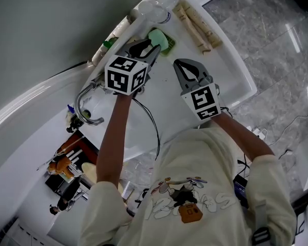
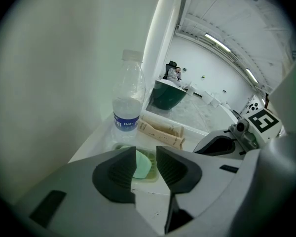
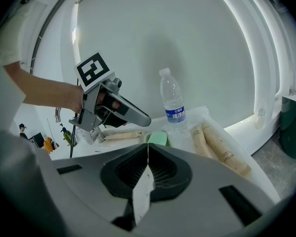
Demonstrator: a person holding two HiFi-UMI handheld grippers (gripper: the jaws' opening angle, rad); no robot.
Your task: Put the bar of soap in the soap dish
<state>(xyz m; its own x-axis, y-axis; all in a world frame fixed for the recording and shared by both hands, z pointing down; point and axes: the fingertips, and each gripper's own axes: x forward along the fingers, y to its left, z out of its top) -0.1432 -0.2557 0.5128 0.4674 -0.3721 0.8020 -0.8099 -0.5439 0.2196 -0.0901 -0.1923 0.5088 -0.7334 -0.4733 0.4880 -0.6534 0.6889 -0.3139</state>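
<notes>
mint soap (image 2: 142, 164) lies in green dish (image 2: 154, 175)

We see the bar of soap (image 2: 142, 165) as a smooth, matt, pale green block, lying in a soap dish (image 2: 152, 177) of translucent green plastic. The water bottle (image 2: 127, 100) is clear, glossy plastic with a blue label (image 2: 126, 122). The two tubes (image 2: 160, 130) look matt and beige — of what stuff, we cannot tell. The faucet (image 1: 84, 104) is polished metal and the counter (image 1: 231, 70) is glossy white. The left gripper (image 2: 145, 150) and right gripper (image 3: 148, 147) have matt grey plastic shells — their pads (image 2: 116, 174) are dark and ribbed. The floor (image 1: 277, 29) is polished grey stone.
</notes>
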